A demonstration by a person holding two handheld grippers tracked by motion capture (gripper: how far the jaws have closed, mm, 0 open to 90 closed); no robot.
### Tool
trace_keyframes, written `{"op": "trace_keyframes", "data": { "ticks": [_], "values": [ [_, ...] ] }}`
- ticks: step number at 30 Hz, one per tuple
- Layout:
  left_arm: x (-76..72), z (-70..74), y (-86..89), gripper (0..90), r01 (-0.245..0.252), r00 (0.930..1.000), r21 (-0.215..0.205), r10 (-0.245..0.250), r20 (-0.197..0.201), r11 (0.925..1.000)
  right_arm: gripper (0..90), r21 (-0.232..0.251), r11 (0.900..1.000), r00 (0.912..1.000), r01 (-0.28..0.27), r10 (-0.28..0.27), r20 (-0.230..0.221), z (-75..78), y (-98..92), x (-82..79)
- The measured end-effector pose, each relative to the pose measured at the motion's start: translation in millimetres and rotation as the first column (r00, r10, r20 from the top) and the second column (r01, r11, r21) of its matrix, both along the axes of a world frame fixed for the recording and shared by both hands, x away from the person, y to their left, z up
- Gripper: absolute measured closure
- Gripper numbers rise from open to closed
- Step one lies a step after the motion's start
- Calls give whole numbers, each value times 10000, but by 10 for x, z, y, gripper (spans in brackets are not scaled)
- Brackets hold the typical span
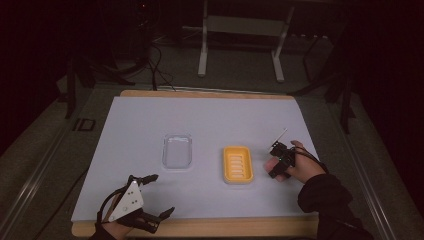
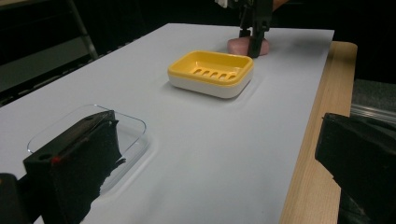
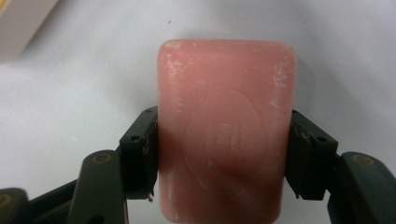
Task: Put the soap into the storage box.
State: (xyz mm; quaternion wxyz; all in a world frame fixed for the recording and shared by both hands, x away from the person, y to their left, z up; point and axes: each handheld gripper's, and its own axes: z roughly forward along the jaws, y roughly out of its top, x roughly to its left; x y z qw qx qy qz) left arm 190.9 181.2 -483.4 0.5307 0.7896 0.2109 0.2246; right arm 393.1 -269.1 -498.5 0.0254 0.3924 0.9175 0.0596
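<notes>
High view: resting at the near left corner of the white mat (image 1: 150, 120), left gripper (image 1: 156, 196) lying with jaws spread wide, grey three-cornered plate (image 1: 127, 201) facing up, hand underneath barely showing at the bottom edge. Reaching in from the lower right, dark sleeve (image 1: 325, 192) and right hand (image 1: 300, 165) angling toward mid-table, bringing the right gripper (image 1: 274, 167) down just right of the yellow soap dish (image 1: 237, 164). Sitting left of the dish and apart from it, clear lid (image 1: 177, 151). Counting: one dish, one lid, two grippers.

Left gripper view: looking across the mat between two black jaws standing far apart, gripping nothing. Sitting behind the left jaw, clear lid (image 2: 135, 128); farther off, yellow soap dish (image 2: 211, 73), slotted inside, on a white base. Beyond it, pink soap bar (image 2: 236, 45) lying on the mat with the other gripper coming down over it. Running along the right, wooden table edge (image 2: 317, 140).

Right gripper view: pinching the pink soap bar (image 3: 226, 126) from both long sides, pads (image 3: 140, 149) pressing flush against it; bar lying flat on the mat, embossed oval facing up. Counting: one bar.
</notes>
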Motion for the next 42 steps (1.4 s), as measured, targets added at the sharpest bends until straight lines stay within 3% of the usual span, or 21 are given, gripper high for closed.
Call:
{"op": "trace_keyframes", "data": {
  "ticks": [7,10,14,18,21,25,30,36,42],
  "values": [
    [-1,2,3,6,-37,10000,-3,37,14,10000,377,-26,9999,9999,106,-107,-86,46,9,-26],
    [-1,2,2,6,-30,10000,-6,30,21,10000,377,60,9995,9993,317,-318,195,101,0,-44],
    [-4,3,4,6,-31,10000,16,31,34,10000,377,415,9954,9960,860,-869,187,154,-12,-84],
    [-3,2,1,6,-35,10000,-1,35,28,10000,377,296,9910,9910,1302,-1310,258,208,-7,-128],
    [-3,2,1,6,-34,10000,-10,34,29,10000,377,357,9829,9810,1806,-1827,651,287,6,-173],
    [-2,2,-1,6,-35,10000,8,35,27,10000,377,1000,9645,9633,2444,-2533,883,416,15,-223],
    [-3,2,0,6,-42,10000,4,42,29,10000,377,885,9613,9548,2610,-2706,1229,552,93,-275],
    [-4,3,0,6,-47,10000,-1,47,38,10000,377,1161,9376,9245,3276,-3435,1652,715,192,-343],
    [-4,4,-3,6,-16,10000,-40,16,29,10000,377,1353,9259,9050,3528,-3743,2021,852,325,-385]
  ]
}}
